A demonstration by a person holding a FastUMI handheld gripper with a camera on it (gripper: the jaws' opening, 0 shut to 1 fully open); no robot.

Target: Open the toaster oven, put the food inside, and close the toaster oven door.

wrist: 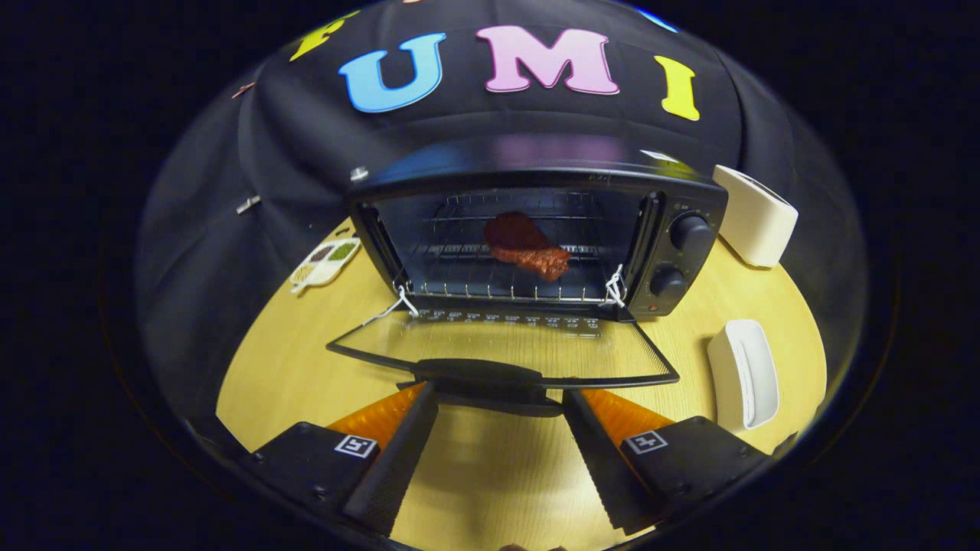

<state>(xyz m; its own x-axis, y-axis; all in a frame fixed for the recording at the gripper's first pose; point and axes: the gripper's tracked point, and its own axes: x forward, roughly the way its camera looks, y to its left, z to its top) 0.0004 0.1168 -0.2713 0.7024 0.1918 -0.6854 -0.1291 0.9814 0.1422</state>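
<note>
A wooden table (490,474) carries everything. On it, against the black cloth wall, stands the black toaster oven (536,237), the landmark here. Its glass door (505,352) is folded all the way down toward the camera, lying about level, with the dark door handle (478,375) on its near edge. White string (615,289) is tied at both lower corners of the oven mouth. Two knobs (691,232) sit on the oven's right panel.

To the right of the oven stands a white box-shaped appliance (756,216); nearer, beside the door's right corner, lies a white rounded container (744,373). Left of the oven lies a small flat tray (328,262) of coloured patches.

Inside the oven, on the wire rack (498,291), rests the reddish-brown piece of meat (528,249).

The gripper (494,402) is spread wide, holding nothing; its fingertips (421,402) reach just under the door handle, one at each end.
</note>
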